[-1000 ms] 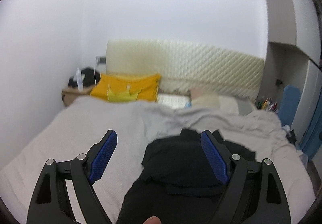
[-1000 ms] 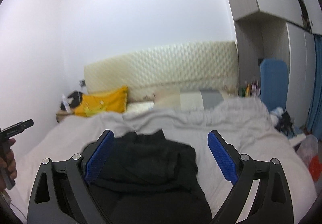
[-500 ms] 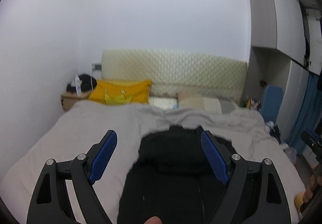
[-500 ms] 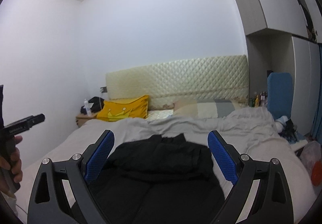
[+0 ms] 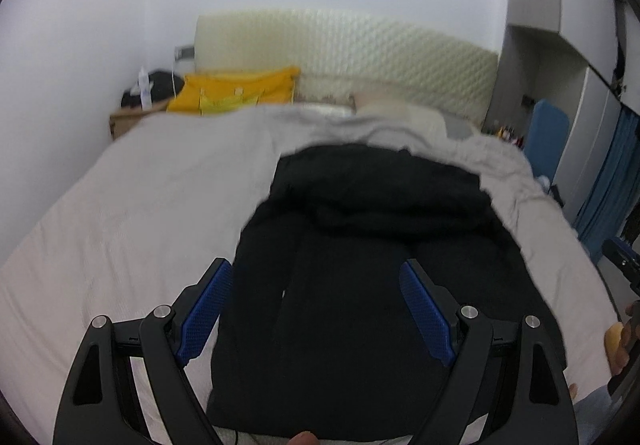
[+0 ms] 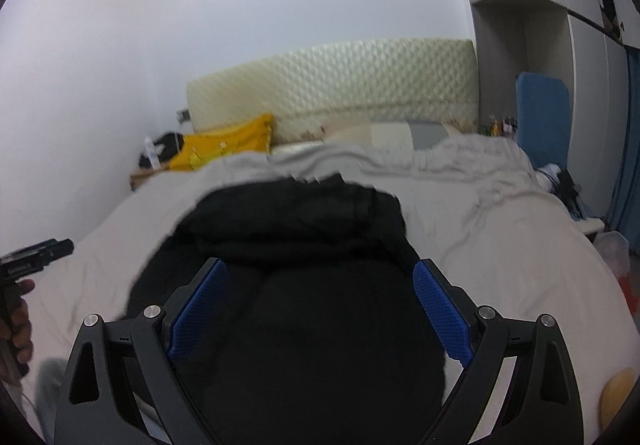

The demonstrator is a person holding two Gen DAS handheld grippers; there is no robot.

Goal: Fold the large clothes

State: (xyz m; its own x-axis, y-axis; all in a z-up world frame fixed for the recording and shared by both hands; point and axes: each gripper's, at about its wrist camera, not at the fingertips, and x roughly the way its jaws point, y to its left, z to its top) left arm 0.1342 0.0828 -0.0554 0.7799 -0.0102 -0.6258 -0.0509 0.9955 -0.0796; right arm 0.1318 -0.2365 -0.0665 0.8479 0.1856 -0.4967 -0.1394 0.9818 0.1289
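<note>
At the upper left of the left wrist view, a low wooden bedside stand (image 5: 128,121) carries a blurred white bottle (image 5: 145,87) and a dark bundle. Just right of it a bright yellow cushion (image 5: 236,91) leans against the cream quilted headboard (image 5: 360,57), likely pushed up there to leave the mattress free as a work surface. The pale grey bedspread (image 5: 132,213) fills the middle of both views.

On that bedspread, centre to lower centre of each frame, lies the large black soft-fabric garment (image 5: 360,265). Its long axis runs from the bottom edge of the frame up toward the headboard. The far end is bunched into a thick rolled band (image 6: 296,221), which looks like a hood or a turned-back upper part, so I judge that the top points to the headboard and the hem lies nearest the cameras. It seems spread lengthwise so that both sides can be reached.

The left gripper (image 5: 316,309) hangs above the garment's lower left part, its blue-padded jaws set wide with nothing between them. The right gripper (image 6: 320,309) hangs over the lower middle, jaws equally wide and empty. Both probably stand ready to pinch an edge for a fold.

At the far right stand a blue panel (image 6: 542,113) and tall grey wardrobe doors (image 6: 592,85).
</note>
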